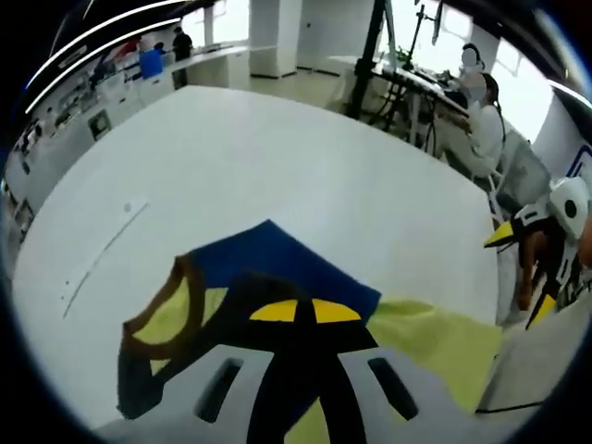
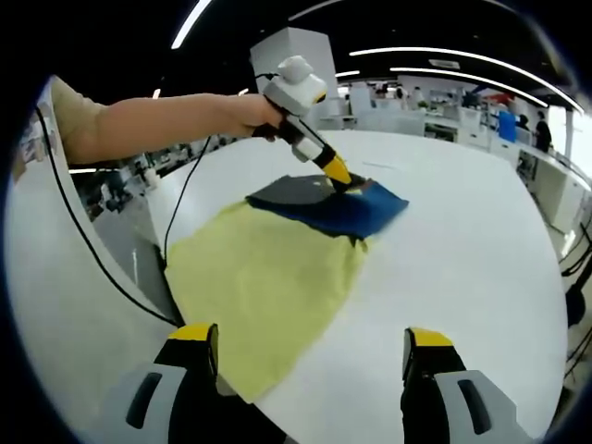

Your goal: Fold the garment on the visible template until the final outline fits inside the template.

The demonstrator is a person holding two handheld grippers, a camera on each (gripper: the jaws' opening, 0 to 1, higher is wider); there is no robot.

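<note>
A garment lies flat on the white table [image 1: 277,157]. It has a yellow body [image 2: 268,268], a blue upper part [image 2: 356,211] and a brown collar [image 1: 162,319]. My left gripper [image 1: 305,312] has its yellow tips pressed together on dark fabric beside the collar. In the right gripper view that gripper [image 2: 340,174] touches the far end of the garment, held by a person's hand. My right gripper [image 2: 312,338] stands open at the near table edge, its jaws wide apart over the yellow hem. It also hangs at the right edge [image 1: 523,270] of the left gripper view.
Thin line marks [image 1: 106,245] run across the table left of the garment. A black cable [image 2: 83,231] hangs past the table's edge. A person [image 1: 481,120] sits at desks beyond the far side. Bare tabletop [image 2: 462,240] spreads right of the garment.
</note>
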